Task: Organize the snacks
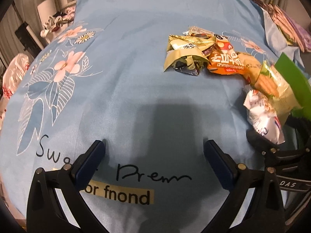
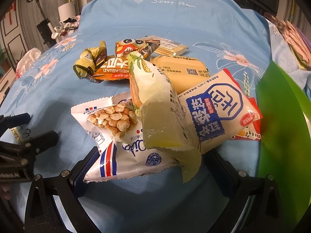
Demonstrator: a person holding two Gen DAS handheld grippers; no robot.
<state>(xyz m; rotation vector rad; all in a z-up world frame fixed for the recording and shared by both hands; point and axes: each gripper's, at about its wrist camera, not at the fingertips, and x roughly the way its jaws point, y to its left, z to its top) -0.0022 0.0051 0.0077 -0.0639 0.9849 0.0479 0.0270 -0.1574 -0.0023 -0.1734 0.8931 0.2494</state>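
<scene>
A pile of snack packets lies on the blue flowered bedsheet (image 2: 175,19). My right gripper (image 2: 151,155) is open, its fingers wide apart on either side of a white bean packet (image 2: 116,120) and a pale green corn packet (image 2: 155,97). A white-and-blue packet (image 2: 217,108) leans beside them. Behind lie an orange seed packet (image 2: 112,69), olive wrappers (image 2: 87,62) and a yellow packet (image 2: 180,71). My left gripper (image 1: 154,145) is open over bare sheet, left of the pile, holding nothing. The orange seed packet (image 1: 225,62) sits up and to its right.
A green container (image 2: 281,126) stands at the right edge of the pile. Folded clothes (image 2: 295,36) lie at the far right. A white cylinder (image 2: 67,10) and clutter sit past the bed's far left corner. A silvery bag (image 1: 15,71) rests at the left.
</scene>
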